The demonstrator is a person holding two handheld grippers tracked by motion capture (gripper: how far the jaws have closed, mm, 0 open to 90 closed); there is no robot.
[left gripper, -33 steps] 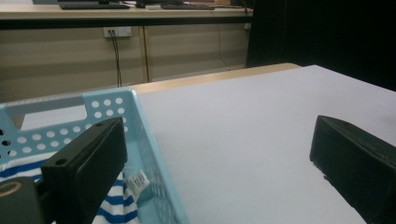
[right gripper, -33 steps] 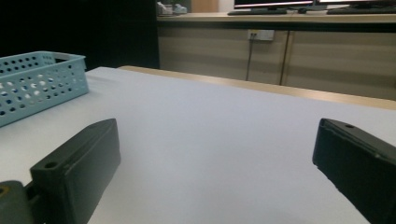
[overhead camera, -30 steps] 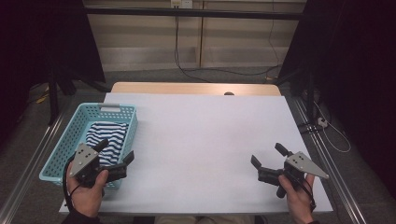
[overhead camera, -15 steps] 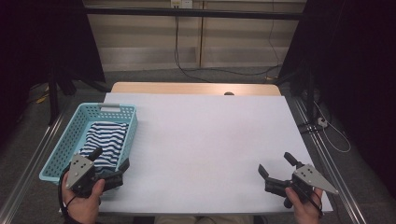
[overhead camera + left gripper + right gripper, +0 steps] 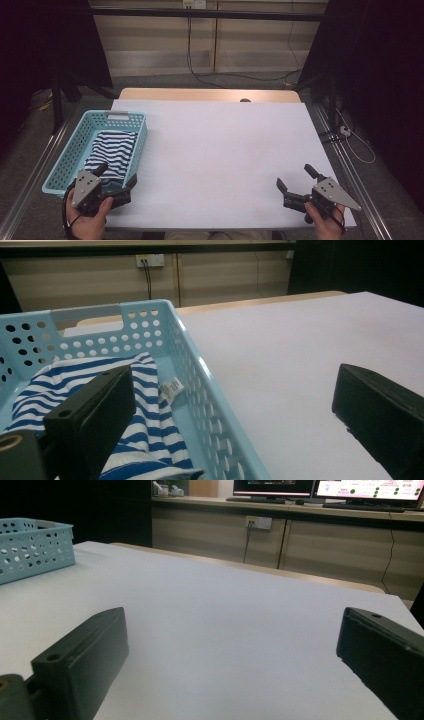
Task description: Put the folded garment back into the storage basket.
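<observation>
Even overhead light fell on the white rectangular table [image 5: 220, 145], which looked bright and nearly shadowless, while the room to the far left and right sank into deep black. The high view was soft and slightly grainy. In the gripper views the near black jaws were blurred, and the pale blue perforated plastic basket [image 5: 190, 355] stayed fairly sharp. Far monitors [image 5: 370, 487] glared, overexposed.
</observation>
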